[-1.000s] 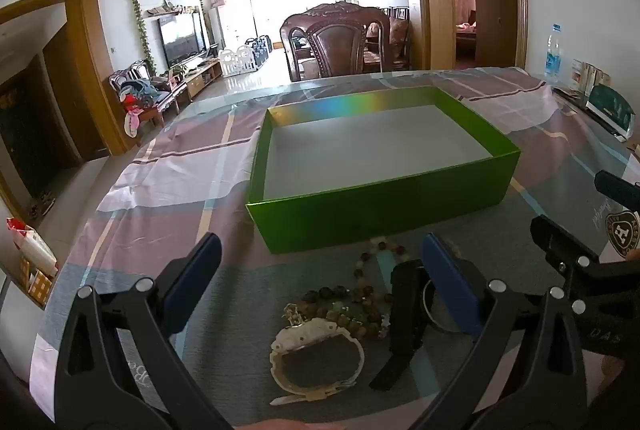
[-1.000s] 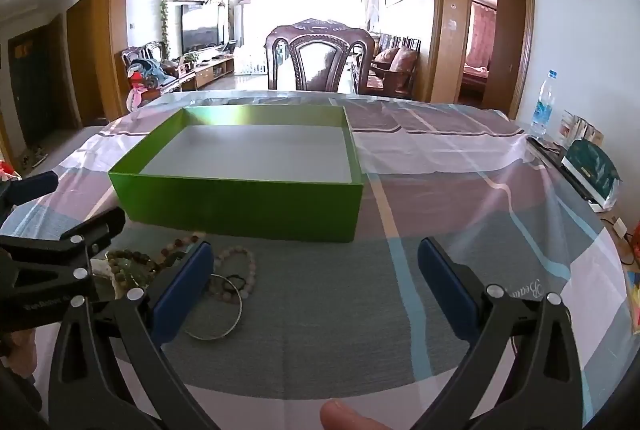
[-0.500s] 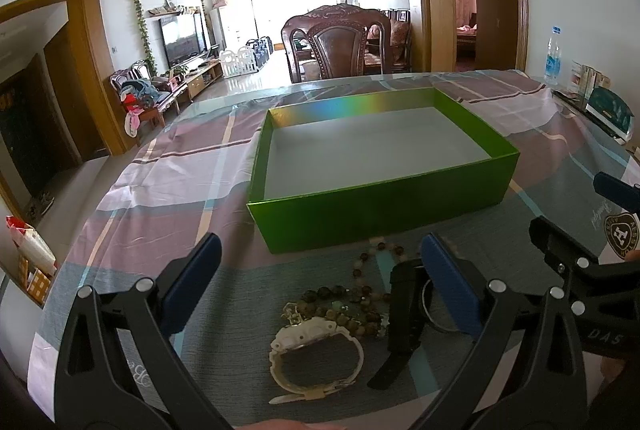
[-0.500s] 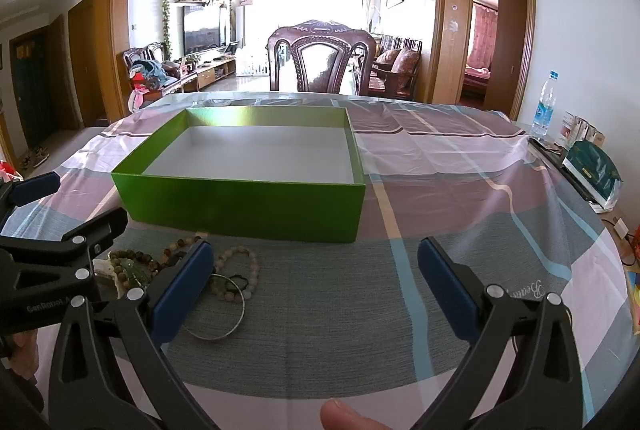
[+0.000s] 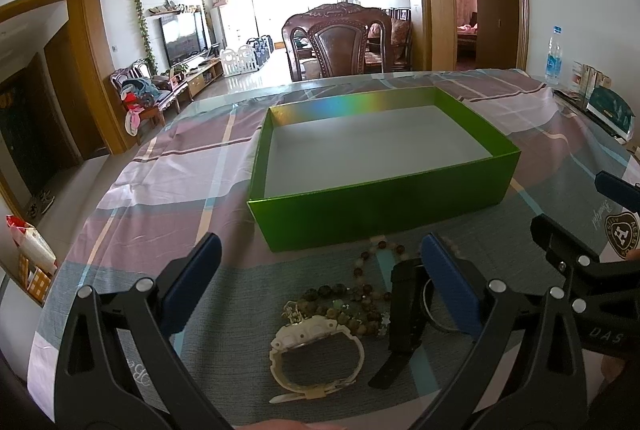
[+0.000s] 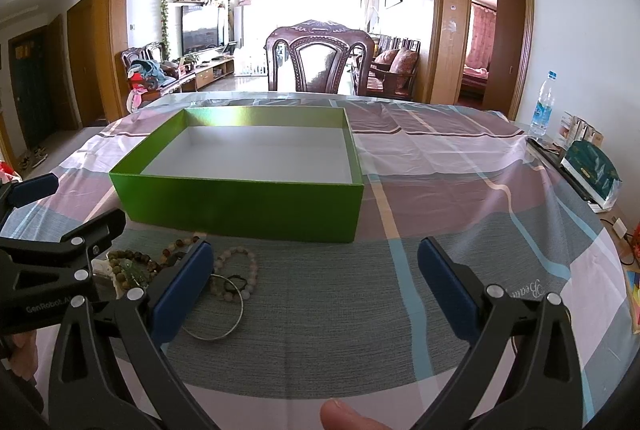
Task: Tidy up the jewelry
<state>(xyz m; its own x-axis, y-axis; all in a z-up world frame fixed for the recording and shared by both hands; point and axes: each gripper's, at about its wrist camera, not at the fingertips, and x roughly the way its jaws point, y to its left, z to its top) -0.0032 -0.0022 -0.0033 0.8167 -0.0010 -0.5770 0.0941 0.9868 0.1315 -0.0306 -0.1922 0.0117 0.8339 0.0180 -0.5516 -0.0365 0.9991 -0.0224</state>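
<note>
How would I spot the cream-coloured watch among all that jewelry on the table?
Find the big green box on the checked tablecloth; the jewelry lies in a heap just in front of its near wall. The cream watch lies nearest the camera, beside a black watch and below dark bead bracelets. It is the only pale, chunky strap closed into a loop.

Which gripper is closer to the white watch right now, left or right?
Left. The left gripper hangs open right over the white watch. The right gripper sits off to the watch's right, open over bare tablecloth.

box (image 5: 384,206) on tablecloth (image 5: 160,214) | watch (image 5: 316,346), beads (image 5: 344,306) before box
</note>
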